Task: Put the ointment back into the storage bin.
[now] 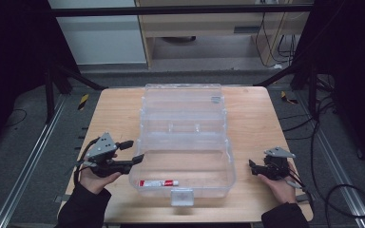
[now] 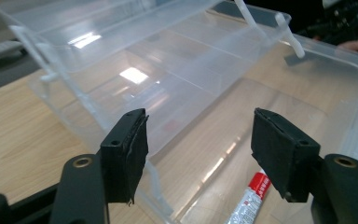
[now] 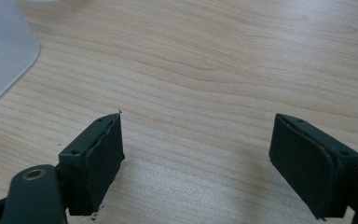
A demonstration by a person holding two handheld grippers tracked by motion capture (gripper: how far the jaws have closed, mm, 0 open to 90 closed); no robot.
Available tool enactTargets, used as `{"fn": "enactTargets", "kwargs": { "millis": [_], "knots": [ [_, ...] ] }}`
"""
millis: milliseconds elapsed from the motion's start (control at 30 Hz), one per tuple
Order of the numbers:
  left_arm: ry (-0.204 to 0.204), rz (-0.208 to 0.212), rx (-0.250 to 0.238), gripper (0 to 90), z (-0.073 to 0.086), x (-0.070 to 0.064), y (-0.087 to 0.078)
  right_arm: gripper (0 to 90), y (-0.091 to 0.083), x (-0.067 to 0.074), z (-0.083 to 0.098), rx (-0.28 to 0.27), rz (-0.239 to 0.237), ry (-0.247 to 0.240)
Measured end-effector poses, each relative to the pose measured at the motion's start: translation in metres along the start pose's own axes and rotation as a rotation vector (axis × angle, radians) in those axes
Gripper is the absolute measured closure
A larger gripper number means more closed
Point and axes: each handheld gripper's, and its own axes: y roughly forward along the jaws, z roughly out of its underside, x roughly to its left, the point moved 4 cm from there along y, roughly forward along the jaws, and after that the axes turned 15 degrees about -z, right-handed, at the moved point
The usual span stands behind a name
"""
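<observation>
A clear plastic box (image 1: 230, 161) stands open in the middle of the wooden table (image 1: 114, 109), its lid folded back toward the far side. A red and white tube (image 1: 158, 183) lies inside along the front wall. My left gripper (image 1: 134, 150) is held just left of the box, open, with nothing between its jaws. In the left gripper view it (image 2: 200, 126) looks over the near wall of the box (image 2: 326, 70), and the tube (image 2: 251, 198) lies below the right jaw. My right gripper (image 1: 253, 167) rests right of the box, open and empty (image 3: 198, 126) over bare wood.
A white latch (image 1: 181, 195) sticks out at the box's front, near the table's front edge. A rounded corner of the box (image 3: 4, 51) lies far left in the right gripper view. Dark frame legs and floor cables (image 1: 347, 190) surround the table.
</observation>
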Motion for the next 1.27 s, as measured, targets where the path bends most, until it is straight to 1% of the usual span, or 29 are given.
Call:
{"fn": "enactTargets", "kwargs": {
  "millis": [33,167,200,233,300,333,400,433,467,500,533,567,633,700,767,800,833,900,933,1000,1033,1067,1100,1133,1200,1233,1267],
  "knots": [
    [0.0,0.0,0.0,35.3,0.0,0.0,0.0,17.8,0.0,0.0,0.0,0.0,0.0,0.0],
    [-0.035,-0.06,-0.024,34.4,0.006,0.01,-0.009,17.3,-0.001,-0.001,0.0,0.0,0.002,0.002],
    [-0.041,-0.063,-0.022,34.3,0.008,0.011,-0.01,17.1,-0.001,-0.001,0.0,-0.003,0.001,0.001],
    [-0.054,-0.086,-0.029,34.2,0.011,0.014,-0.012,17.0,-0.001,-0.001,0.0,-0.004,0.002,0.003],
    [-0.073,-0.101,-0.027,34.2,0.016,0.018,-0.013,16.6,-0.001,-0.001,0.0,-0.005,0.002,0.002],
    [-0.087,-0.115,-0.031,34.2,0.02,0.02,-0.014,16.3,-0.001,-0.001,0.0,-0.007,0.002,0.009],
    [-0.1,-0.128,-0.017,34.2,0.026,0.025,-0.015,16.2,-0.001,-0.001,0.0,-0.009,0.002,0.012],
    [-0.102,-0.15,-0.019,34.2,0.029,0.027,-0.016,16.2,-0.001,-0.001,0.0,-0.009,0.002,0.012],
    [-0.113,-0.162,0.0,34.0,0.036,0.032,-0.017,16.0,-0.002,-0.002,0.0,-0.011,0.005,0.009],
    [-0.113,-0.162,0.0,33.9,0.036,0.032,-0.017,16.0,-0.002,-0.002,0.0,-0.011,0.005,0.009],
    [-0.114,-0.186,0.0,33.9,0.04,0.035,-0.017,15.8,-0.002,-0.002,0.0,-0.012,0.004,0.01],
    [-0.112,-0.196,0.007,33.9,0.043,0.037,-0.017,15.5,-0.002,-0.002,0.0,-0.014,0.006,0.009],
    [-0.131,-0.222,0.013,33.5,0.049,0.043,-0.016,15.3,-0.003,-0.003,-0.001,-0.022,0.005,0.015],
    [-0.14,-0.26,0.036,32.6,0.057,0.05,-0.015,15.2,-0.004,-0.004,-0.001,-0.037,0.005,0.027],
    [-0.158,-0.274,0.056,32.2,0.063,0.056,-0.013,15.2,-0.004,-0.004,-0.001,-0.039,0.005,0.028],
    [-0.173,-0.308,0.083,31.4,0.07,0.062,-0.01,15.0,-0.005,-0.004,-0.001,-0.04,0.006,0.028],
    [-0.173,-0.308,0.083,31.0,0.07,0.062,-0.01,15.0,-0.005,-0.004,-0.001,-0.04,0.006,0.028],
    [-0.18,-0.335,0.106,30.9,0.076,0.067,-0.008,14.8,-0.005,-0.005,-0.002,-0.046,0.011,0.027],
    [-0.189,-0.358,0.128,30.7,0.082,0.071,-0.006,14.7,-0.006,-0.005,-0.002,-0.047,0.011,0.026],
    [-0.198,-0.379,0.141,30.7,0.089,0.075,-0.004,14.4,-0.006,-0.005,-0.002,-0.05,0.013,0.022],
    [-0.198,-0.379,0.141,30.5,0.089,0.075,-0.004,14.4,-0.006,-0.005,-0.002,-0.05,0.013,0.022],
    [-0.202,-0.395,0.158,30.5,0.094,0.077,-0.002,14.4,-0.006,-0.005,-0.002,-0.05,0.012,0.024],
    [-0.218,-0.401,0.184,29.6,0.1,0.081,-0.001,14.0,-0.006,-0.005,-0.002,-0.052,0.011,0.024],
    [-0.218,-0.401,0.184,29.4,0.1,0.081,-0.001,14.0,-0.006,-0.005,-0.002,-0.052,0.011,0.024],
    [-0.234,-0.437,0.213,29.1,0.108,0.086,0.001,13.5,-0.006,-0.006,-0.002,-0.054,0.014,0.031],
    [-0.234,-0.437,0.213,29.0,0.108,0.086,0.001,13.5,-0.006,-0.006,-0.002,-0.054,0.014,0.031],
    [-0.237,-0.444,0.224,29.0,0.111,0.088,0.001,13.5,-0.006,-0.006,-0.002,-0.055,0.015,0.03]
  ]
}}
